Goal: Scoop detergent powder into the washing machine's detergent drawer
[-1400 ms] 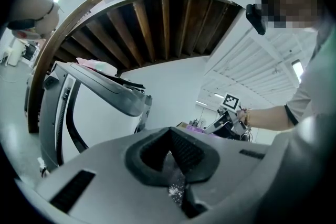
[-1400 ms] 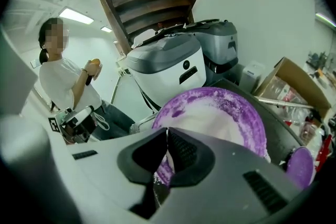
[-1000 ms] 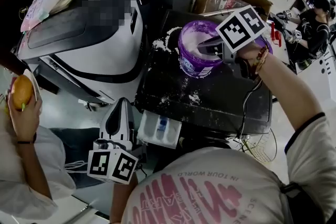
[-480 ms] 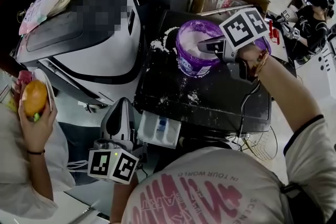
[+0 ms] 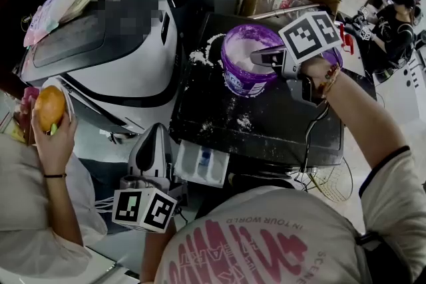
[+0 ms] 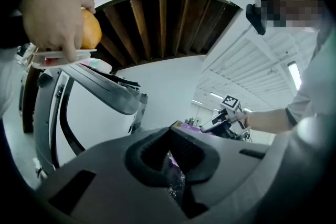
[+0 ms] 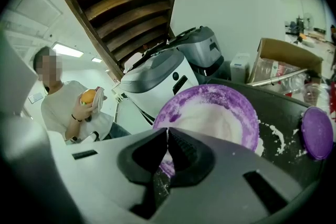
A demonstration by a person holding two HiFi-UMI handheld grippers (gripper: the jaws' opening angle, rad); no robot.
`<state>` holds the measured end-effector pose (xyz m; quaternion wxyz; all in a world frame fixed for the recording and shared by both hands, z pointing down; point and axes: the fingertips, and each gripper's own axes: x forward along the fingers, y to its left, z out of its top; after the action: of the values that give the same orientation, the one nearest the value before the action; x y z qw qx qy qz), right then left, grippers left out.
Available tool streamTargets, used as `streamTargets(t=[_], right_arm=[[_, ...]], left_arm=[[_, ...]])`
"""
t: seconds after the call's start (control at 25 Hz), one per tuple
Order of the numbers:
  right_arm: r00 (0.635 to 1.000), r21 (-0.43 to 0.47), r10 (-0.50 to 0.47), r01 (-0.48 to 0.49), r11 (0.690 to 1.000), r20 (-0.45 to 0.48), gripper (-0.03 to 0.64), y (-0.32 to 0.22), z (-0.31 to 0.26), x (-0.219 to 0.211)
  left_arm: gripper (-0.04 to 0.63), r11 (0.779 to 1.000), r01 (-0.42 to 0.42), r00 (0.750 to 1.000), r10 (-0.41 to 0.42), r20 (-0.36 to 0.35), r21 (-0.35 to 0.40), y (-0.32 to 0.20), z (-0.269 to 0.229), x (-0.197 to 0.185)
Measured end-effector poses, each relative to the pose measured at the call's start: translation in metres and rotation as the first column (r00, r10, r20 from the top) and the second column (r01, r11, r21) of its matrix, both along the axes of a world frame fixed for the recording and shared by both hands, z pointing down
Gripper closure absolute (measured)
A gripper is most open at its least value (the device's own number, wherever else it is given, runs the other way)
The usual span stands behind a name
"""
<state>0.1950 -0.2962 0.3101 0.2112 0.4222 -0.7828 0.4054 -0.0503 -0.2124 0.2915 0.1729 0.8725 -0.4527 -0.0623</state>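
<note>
**A:** Black washer top, spilled powder round the purple tub. Your tongs?

**B:** Your right gripper sits over the tub's right rim, jaws pressed together. Whether a scoop handle is pinched there, I can't tell. White powder fills the tub.

**A:** Drawer?

**B:** Detergent drawer stands open below-left of the tub, toward you. Your left gripper, jaws together and empty, sits just left of it, farther from the tub.
</note>
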Motion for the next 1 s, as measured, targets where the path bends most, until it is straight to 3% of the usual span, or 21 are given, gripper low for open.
streamTargets(t=[1.0], right_arm=[[0.995, 0.137, 0.09, -0.094, 0.986, 0.032, 0.612, 0.017, -0.045, 0.016]], left_arm=[[0.594, 0.999, -0.038, 0.999, 0.038, -0.013, 0.026, 0.015, -0.011, 0.01]])
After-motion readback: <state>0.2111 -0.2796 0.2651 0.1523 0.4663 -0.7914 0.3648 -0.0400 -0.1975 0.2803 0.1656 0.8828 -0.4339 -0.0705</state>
